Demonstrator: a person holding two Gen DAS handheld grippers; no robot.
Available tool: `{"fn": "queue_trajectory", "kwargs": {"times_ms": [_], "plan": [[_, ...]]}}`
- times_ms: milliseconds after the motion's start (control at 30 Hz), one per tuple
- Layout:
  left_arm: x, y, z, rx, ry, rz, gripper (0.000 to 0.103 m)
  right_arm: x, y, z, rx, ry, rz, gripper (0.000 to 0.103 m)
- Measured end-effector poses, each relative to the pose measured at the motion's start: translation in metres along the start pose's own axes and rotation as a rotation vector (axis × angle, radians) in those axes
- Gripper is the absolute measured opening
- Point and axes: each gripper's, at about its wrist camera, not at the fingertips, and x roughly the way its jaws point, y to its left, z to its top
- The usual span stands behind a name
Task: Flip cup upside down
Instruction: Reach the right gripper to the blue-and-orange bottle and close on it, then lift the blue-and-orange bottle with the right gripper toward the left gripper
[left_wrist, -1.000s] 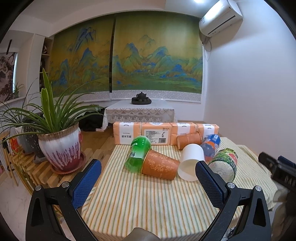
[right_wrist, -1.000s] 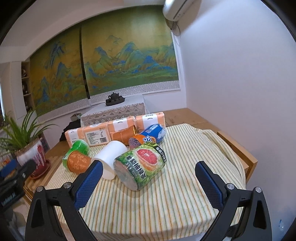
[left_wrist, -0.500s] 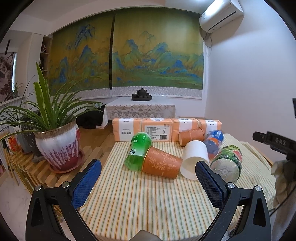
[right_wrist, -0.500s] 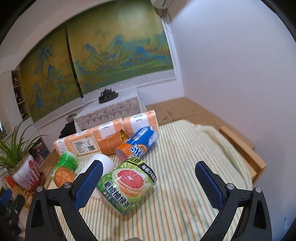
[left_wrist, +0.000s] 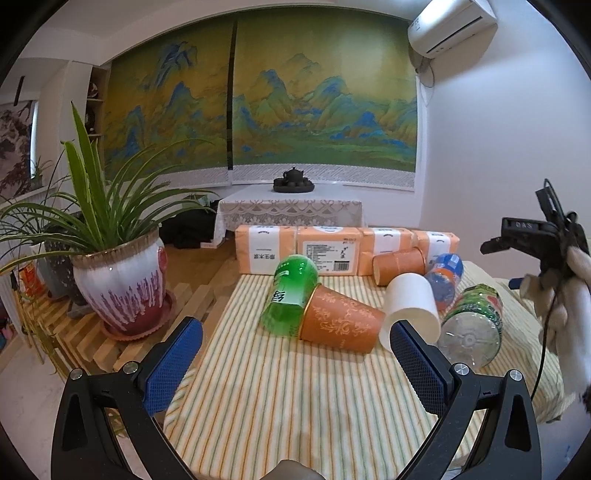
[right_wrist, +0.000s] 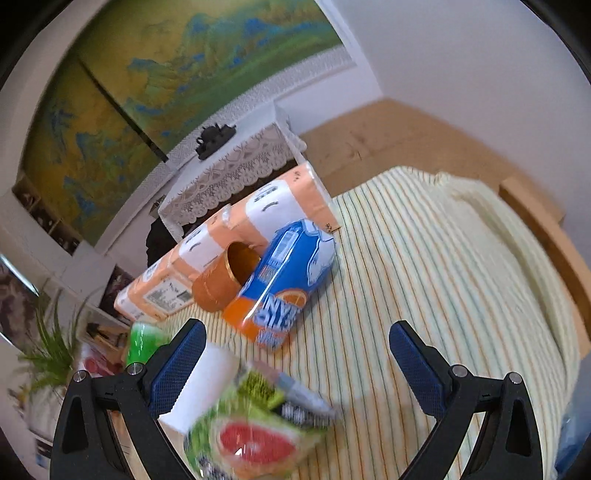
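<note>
**Cups lying on striped cloth, both grippers wide and empty**

Left wrist view: left gripper (left_wrist: 295, 356) held over near edge of striped tablecloth (left_wrist: 295, 398), jaws spread wide, nothing between the blue pads (left_wrist: 173, 365). Orange patterned cup (left_wrist: 341, 323) lies on its side at centre, base pointing right, rim end against a green bottle (left_wrist: 291, 295) also lying down. White cup (left_wrist: 412, 310) on its side just right of it, mouth facing camera, touching the orange cup's base end. Second orange cup (left_wrist: 399, 262) lies further back against a row of orange tissue packs (left_wrist: 325, 249). Blue-orange bottle (left_wrist: 443, 277) and a grapefruit-label bottle (left_wrist: 474, 325) lie to the right. Potted plant (left_wrist: 118, 273) on slatted wood at left, off the table. Right gripper seen at far right edge w/ a gloved hand (left_wrist: 561, 306).

Right wrist view (motion-blurred): right gripper (right_wrist: 295, 360) tilted, jaws fully apart, holding nothing; white cup (right_wrist: 201, 391) and grapefruit-label bottle (right_wrist: 255, 432) near its left pad, rear orange cup (right_wrist: 227, 280) beyond, mouth toward camera
</note>
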Motion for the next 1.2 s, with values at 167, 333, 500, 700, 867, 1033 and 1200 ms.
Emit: {"fn": "queue_trajectory", "kwargs": {"times_ms": [167, 333, 500, 700, 867, 1033, 1200], "plan": [[0.007, 0.004, 0.0, -0.005, 0.008, 0.015, 0.103, 0.031, -0.007, 0.023, 0.08, 0.096, 0.014, 0.09], [0.014, 0.01, -0.002, -0.004, 0.016, 0.034, 0.103, 0.057, -0.009, 0.035, 0.144, 0.157, 0.026, 0.088], [0.019, 0.018, -0.002, -0.014, 0.022, 0.049, 0.103, 0.084, -0.008, 0.045, 0.172, 0.222, 0.018, 0.082], [0.026, 0.025, -0.003, -0.017, 0.031, 0.064, 0.103, 0.099, -0.006, 0.051, 0.197, 0.251, 0.022, 0.079], [0.029, 0.028, -0.003, -0.022, 0.034, 0.066, 0.103, 0.113, -0.007, 0.055, 0.209, 0.317, 0.031, 0.072], [0.03, 0.027, -0.005, -0.016, 0.038, 0.068, 0.103, 0.116, -0.012, 0.053, 0.25, 0.332, 0.043, 0.064], [0.029, 0.029, -0.005, -0.022, 0.039, 0.073, 0.103, 0.11, -0.017, 0.052, 0.289, 0.304, 0.057, 0.062]]}}
